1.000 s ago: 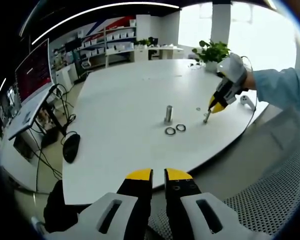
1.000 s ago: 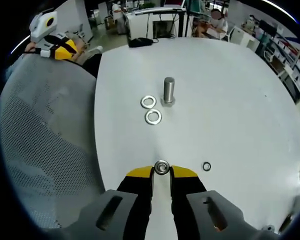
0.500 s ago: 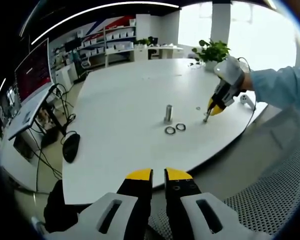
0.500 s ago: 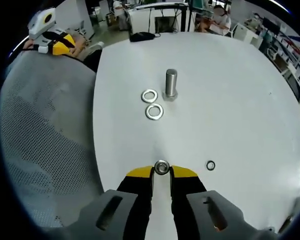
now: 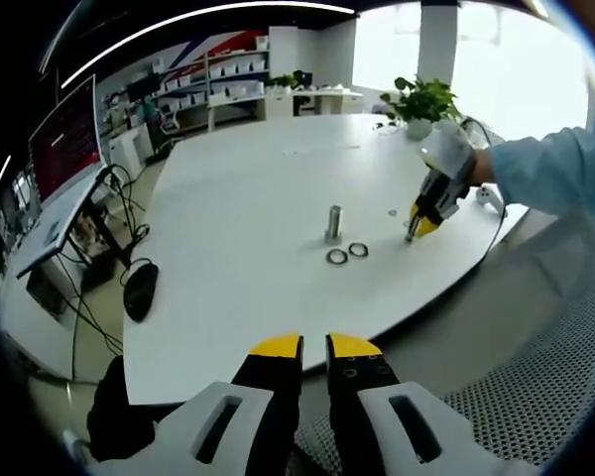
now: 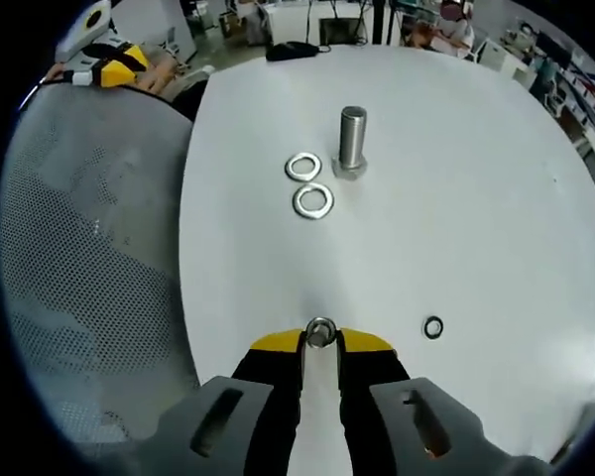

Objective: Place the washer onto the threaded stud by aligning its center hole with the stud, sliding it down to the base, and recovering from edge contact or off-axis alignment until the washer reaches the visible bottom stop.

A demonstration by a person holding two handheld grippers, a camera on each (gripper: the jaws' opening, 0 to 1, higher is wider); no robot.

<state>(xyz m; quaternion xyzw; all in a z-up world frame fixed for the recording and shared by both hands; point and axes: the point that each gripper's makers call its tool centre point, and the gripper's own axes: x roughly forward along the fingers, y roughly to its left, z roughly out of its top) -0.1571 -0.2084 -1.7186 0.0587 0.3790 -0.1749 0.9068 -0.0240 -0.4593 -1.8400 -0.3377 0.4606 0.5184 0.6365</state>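
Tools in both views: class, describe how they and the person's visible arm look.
Each tool, the left tool and the right tool, has two black jaws with yellow tips on light grey bodies with slotted openings. The person's arm beside the right tool wears a light blue sleeve.

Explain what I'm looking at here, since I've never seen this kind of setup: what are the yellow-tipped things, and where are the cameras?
No robot here: a person holds a two-jaw tool in each hand, each carrying a fisheye camera that looks along its jaws. The right tool grips a small washer above the white table. Ahead stands the threaded stud with two loose washers beside it and a small ring off to the side. The left tool is shut and empty, held back from the table edge. Its view shows the right tool from afar.
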